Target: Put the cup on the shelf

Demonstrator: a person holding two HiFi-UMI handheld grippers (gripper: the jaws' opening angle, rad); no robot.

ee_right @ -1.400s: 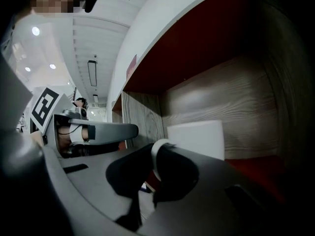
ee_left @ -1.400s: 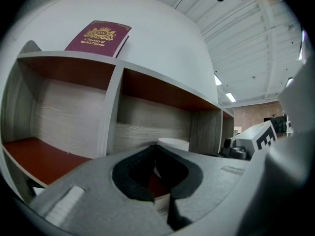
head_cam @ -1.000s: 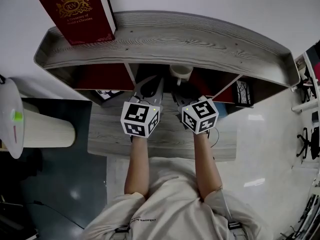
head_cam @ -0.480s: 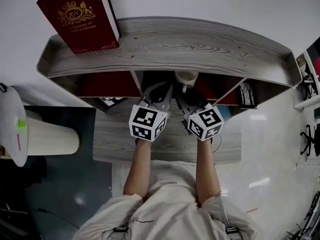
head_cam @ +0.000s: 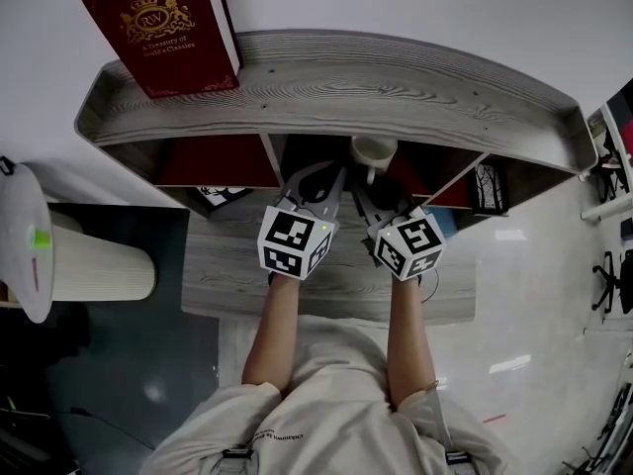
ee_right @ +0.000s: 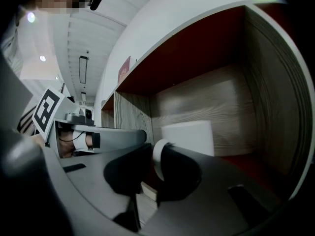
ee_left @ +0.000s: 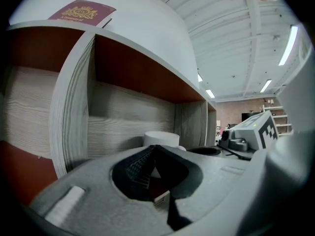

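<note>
The white cup (head_cam: pixel 374 151) sits at the front edge of the shelf's middle compartment, under the top board. From the right gripper view its body (ee_right: pixel 189 137) stands upright before the wood-grain back wall. The jaws cover its base, so I cannot tell whether it rests on the red floor.

The right gripper (ee_right: pixel 155 154) is clenched on the cup's handle (ee_right: pixel 157 162) - the white loop is pinched between the 2 dark jaws. In the head view this gripper (head_cam: pixel 371 194) reaches in from the front edge, its marker cube just behind it.

The left gripper (head_cam: pixel 318 178) points into the same compartment, just beside the right one. Its own view shows its jaws (ee_left: pixel 155 147) pressed together at the tips with nothing between them, and the cup (ee_left: pixel 161 138) a little beyond.

The shelf (head_cam: pixel 346 82) is grey wood grain with red lining inside, and 2 upright dividers show along its front. A dark red book (head_cam: pixel 163 28) stands at the top board's left corner. Its cover carries a gold crest with "RW" and 2 gold lines below - the lower seems to read "World's Classics". Below the shelf lies a wood-grain table (head_cam: pixel 218 265), with both forearms stretched across it. The small print on the person's shirt is too small to read.
</note>
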